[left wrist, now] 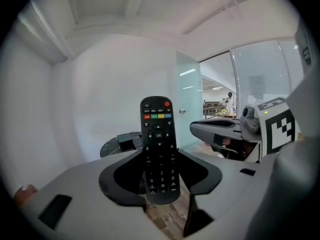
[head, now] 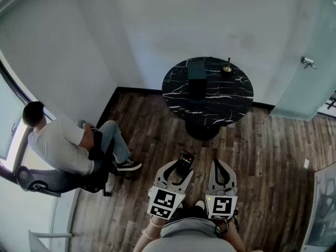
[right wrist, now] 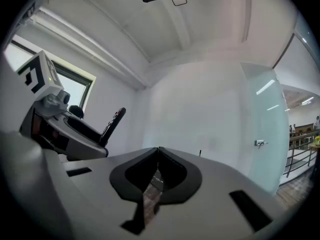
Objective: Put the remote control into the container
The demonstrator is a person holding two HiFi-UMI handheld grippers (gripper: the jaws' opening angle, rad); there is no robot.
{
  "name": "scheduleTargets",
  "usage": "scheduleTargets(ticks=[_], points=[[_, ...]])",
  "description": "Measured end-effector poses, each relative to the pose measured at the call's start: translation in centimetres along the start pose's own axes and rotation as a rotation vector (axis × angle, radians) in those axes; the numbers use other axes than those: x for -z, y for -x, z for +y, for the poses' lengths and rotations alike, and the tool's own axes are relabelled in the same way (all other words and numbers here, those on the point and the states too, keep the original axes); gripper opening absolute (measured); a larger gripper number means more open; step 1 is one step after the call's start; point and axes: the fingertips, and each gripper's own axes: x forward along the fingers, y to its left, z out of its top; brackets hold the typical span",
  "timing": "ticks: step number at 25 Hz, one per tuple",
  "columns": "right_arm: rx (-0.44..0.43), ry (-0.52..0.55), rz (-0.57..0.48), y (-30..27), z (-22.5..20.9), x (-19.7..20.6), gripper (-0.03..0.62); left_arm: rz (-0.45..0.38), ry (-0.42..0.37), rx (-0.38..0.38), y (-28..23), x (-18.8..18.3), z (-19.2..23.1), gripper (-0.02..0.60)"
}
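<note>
left claw (head: 180, 170) clamps the slim black plastic remote control (left wrist: 160, 154), long axis pointing forward — the dark box-shaped container (head: 197, 76) lies straight ahead, well apart.

Illumination is bright, even and diffuse. The window (right wrist: 75, 91) at the left of the right gripper view is overexposed to white. All views bend straight lines strongly toward the edges, and both gripper views have black vignetted corners. The head view is sharp, and the round table (head: 207, 91) shows faint sheen.

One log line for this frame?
left gripper: shut on remote control | right gripper: shut, empty | container: on round table, ahead
</note>
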Motion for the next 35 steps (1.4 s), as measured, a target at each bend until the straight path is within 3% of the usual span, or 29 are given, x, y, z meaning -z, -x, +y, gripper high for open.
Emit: scheduleTargets(ticks=[11, 24, 35], points=[[-0.005, -0.02, -0.009, -0.2, -0.7, 0.1, 0.012, 0.012, 0.001, 0.006, -0.7, 0.0, -0.4, 0.218], [-0.029, 0.0, -0.039, -0.5, -4.5, 0.6, 0.013, 0.019, 0.027, -0.017, -3.5, -0.7, -1.8, 0.219], [0.004, -0.003, -0.051, -6.2, -5.3, 0.2, 0.014, 0.019, 0.021, 0.01, -7.7, -1.8, 2.5, 0.218]])
